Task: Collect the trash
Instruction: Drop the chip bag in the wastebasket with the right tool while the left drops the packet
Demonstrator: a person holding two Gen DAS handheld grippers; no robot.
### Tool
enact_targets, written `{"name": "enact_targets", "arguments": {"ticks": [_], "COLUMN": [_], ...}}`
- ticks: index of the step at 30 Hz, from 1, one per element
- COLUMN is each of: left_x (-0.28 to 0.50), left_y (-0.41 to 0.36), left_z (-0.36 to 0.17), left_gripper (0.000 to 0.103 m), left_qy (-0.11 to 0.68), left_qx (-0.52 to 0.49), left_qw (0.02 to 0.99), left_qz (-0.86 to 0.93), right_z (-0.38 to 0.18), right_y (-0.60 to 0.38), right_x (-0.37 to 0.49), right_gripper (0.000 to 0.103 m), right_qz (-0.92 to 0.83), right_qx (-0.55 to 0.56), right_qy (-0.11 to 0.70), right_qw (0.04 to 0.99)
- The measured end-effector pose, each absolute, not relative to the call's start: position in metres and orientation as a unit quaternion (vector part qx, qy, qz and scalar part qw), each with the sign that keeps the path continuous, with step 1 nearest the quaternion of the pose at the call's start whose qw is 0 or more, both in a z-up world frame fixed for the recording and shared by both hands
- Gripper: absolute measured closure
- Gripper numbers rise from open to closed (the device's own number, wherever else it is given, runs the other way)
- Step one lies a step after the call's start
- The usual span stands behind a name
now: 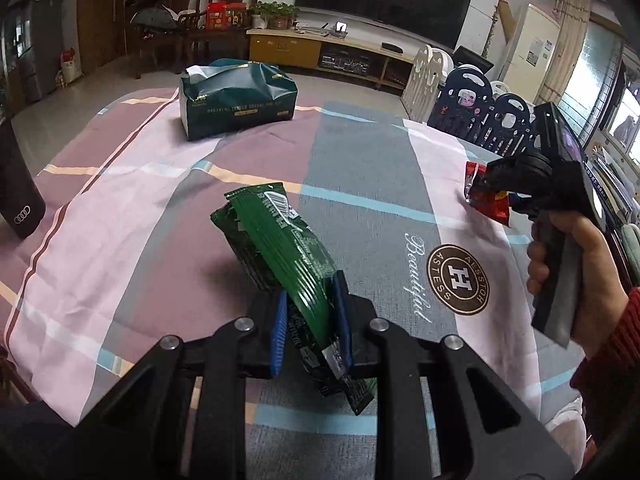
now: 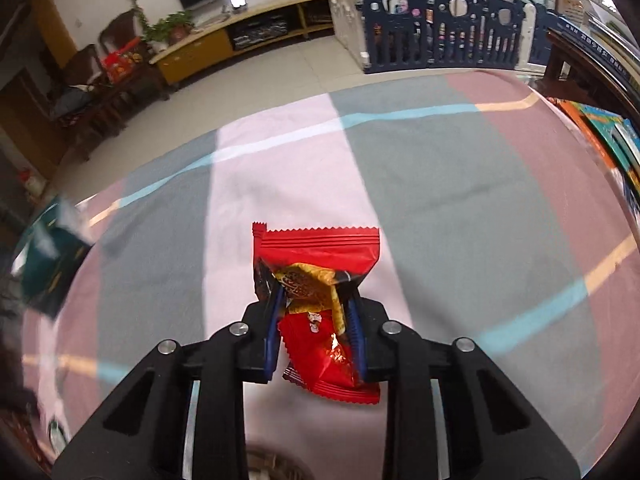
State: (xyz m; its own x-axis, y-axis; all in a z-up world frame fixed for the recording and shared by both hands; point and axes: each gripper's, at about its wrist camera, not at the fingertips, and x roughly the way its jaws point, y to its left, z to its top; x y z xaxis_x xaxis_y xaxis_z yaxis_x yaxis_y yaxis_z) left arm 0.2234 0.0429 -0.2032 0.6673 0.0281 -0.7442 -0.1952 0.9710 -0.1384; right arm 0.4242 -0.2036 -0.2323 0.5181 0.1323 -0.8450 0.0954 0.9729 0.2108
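My left gripper [image 1: 310, 314] is shut on a green snack wrapper [image 1: 276, 236], held above the striped tablecloth [image 1: 160, 184]. My right gripper [image 2: 314, 314] is shut on a red snack wrapper [image 2: 320, 248], also held above the cloth. In the left wrist view the right gripper [image 1: 486, 190] shows at the right with the red wrapper [image 1: 490, 204] in its jaws, held by a hand in a red sleeve.
A dark green tissue pack [image 1: 238, 98] lies at the far side of the table. A black case with a ring logo [image 1: 18, 196] stands at the left edge. A playpen fence [image 2: 440, 16] and TV cabinet [image 2: 240, 36] stand beyond. Books [image 2: 604, 132] lie at right.
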Motion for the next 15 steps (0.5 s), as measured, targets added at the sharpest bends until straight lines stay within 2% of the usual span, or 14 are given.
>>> {"name": "enact_targets", "arguments": {"ticks": [8, 15], "left_x": [0.196, 0.155], "left_y": [0.026, 0.013], "left_z": [-0.188, -0.159], "left_gripper": [0.081, 0.081], "left_qy": [0.365, 0.347], "left_qx": [-0.055, -0.054], "left_qw": [0.928, 0.936], "left_qz": [0.053, 0.031], "right_z": [-0.19, -0.159], "right_y": [-0.219, -0.245], "right_x": [0.276, 0.167], "right_gripper": [0.074, 0.074], "right_qz": [0.066, 0.055], "right_qx": [0.111, 0.096], "right_qy": [0.481, 0.458], "right_qw": [0.867, 0.882]}}
